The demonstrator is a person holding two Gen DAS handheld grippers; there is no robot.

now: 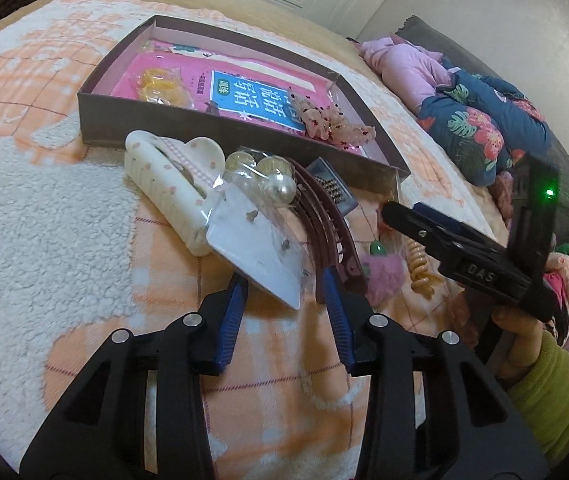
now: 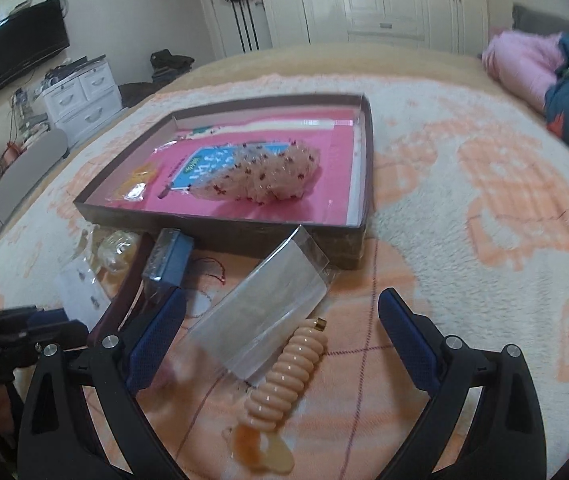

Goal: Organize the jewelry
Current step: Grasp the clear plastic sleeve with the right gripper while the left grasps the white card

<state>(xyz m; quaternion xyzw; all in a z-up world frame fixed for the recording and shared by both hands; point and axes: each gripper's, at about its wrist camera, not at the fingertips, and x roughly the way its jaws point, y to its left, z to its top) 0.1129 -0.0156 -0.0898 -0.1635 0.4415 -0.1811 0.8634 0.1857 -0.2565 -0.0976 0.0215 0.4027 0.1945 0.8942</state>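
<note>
Both grippers hang over a bed covered with a cream and orange blanket (image 1: 44, 216). On the left gripper (image 1: 284, 280), the blue fingers (image 1: 236, 300) stand on each side of the corner of a clear earring packet (image 1: 256, 236) with a white card, but I cannot tell if the pads already press on it. Pearl-like balls (image 1: 272, 180) sit at the far end of this packet. It lies across a white hair claw (image 1: 164, 184) and a dark red comb clip (image 1: 324, 216).

The right gripper (image 2: 280, 320) is spread wide and holds nothing. Between its fingers lie a clear plastic sleeve (image 2: 264, 308) and a peach ribbed hair clip (image 2: 288, 372). A small blue box (image 2: 168, 258) is just beyond its left finger.

Farther away sits the shallow brown box (image 2: 220, 232). Inside it are a pink book (image 2: 324, 176), a pink spotted scrunchie (image 2: 268, 176) and a yellow item (image 2: 136, 184) in clear wrap.
</note>
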